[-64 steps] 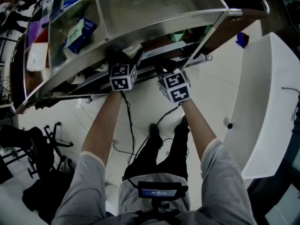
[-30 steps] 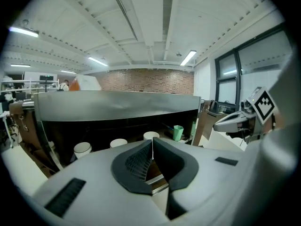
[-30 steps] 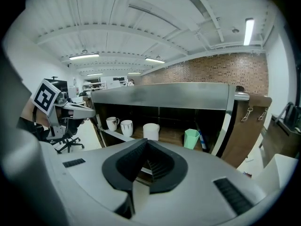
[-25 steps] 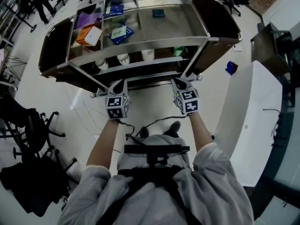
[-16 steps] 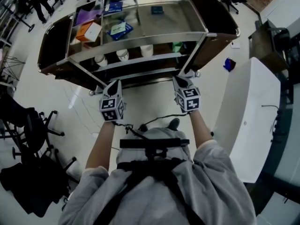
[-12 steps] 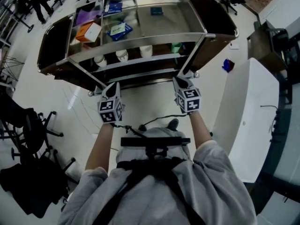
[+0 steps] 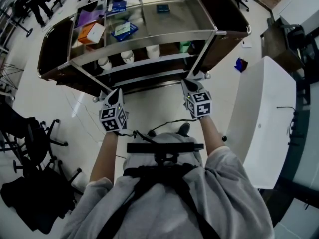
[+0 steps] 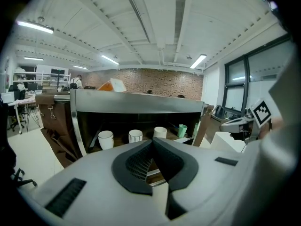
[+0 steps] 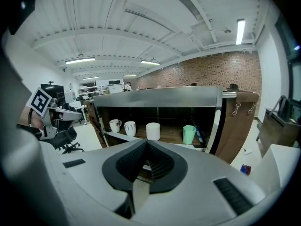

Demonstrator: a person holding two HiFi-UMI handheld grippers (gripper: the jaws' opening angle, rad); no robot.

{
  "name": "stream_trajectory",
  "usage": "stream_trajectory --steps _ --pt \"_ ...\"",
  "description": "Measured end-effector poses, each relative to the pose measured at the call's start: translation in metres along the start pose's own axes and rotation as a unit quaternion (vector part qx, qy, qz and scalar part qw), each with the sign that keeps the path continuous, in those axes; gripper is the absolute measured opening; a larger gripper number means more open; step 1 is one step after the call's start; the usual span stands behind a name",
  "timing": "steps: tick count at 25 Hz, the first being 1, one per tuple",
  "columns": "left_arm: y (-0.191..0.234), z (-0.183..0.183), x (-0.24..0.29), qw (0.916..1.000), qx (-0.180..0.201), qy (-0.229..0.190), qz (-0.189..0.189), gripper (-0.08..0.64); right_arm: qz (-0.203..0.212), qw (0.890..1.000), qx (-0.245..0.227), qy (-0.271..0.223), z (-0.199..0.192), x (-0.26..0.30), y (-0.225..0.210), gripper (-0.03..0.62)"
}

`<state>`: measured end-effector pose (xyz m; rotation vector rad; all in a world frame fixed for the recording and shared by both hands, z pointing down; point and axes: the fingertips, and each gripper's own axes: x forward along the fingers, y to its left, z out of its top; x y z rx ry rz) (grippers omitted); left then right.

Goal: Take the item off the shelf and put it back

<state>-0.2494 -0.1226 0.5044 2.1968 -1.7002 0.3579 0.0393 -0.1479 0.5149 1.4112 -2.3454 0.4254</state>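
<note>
The steel shelf cart (image 7: pixel 149 34) stands in front of me. Three white cups (image 7: pixel 127 57) and a green cup (image 7: pixel 185 46) stand on its middle shelf. On the top tray lie an orange box (image 7: pixel 90 32), a blue packet (image 7: pixel 123 29) and a small dark box (image 7: pixel 162 8). My left gripper (image 7: pixel 118 90) is shut and empty, held short of the cart's front left leg. My right gripper (image 7: pixel 187 82) is likewise shut with nothing in it, near the front right leg. The cups (image 8: pixel 135 135) (image 9: pixel 153 131) show beyond both closed jaws.
A white counter (image 7: pixel 264 123) runs along the right. Black office chairs (image 7: pixel 35 138) stand at the left. A small blue object (image 7: pixel 240 64) lies on the floor right of the cart. Brown side flaps (image 7: pixel 55 54) hang at the cart's ends. White floor lies between me and the cart.
I have backed away from the cart and both grippers have come out from under its shelf. The left gripper has drifted a little left and down in the last half second.
</note>
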Motion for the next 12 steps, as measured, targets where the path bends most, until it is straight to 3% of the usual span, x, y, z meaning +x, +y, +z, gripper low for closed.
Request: stream_trajectory --steps 12 --pt "0.014 -0.015 -0.009 0.9999 0.002 0.012 0.002 0.006 -0.002 1.0 0.003 -0.001 -0.002 0.004 0.007 0.006"
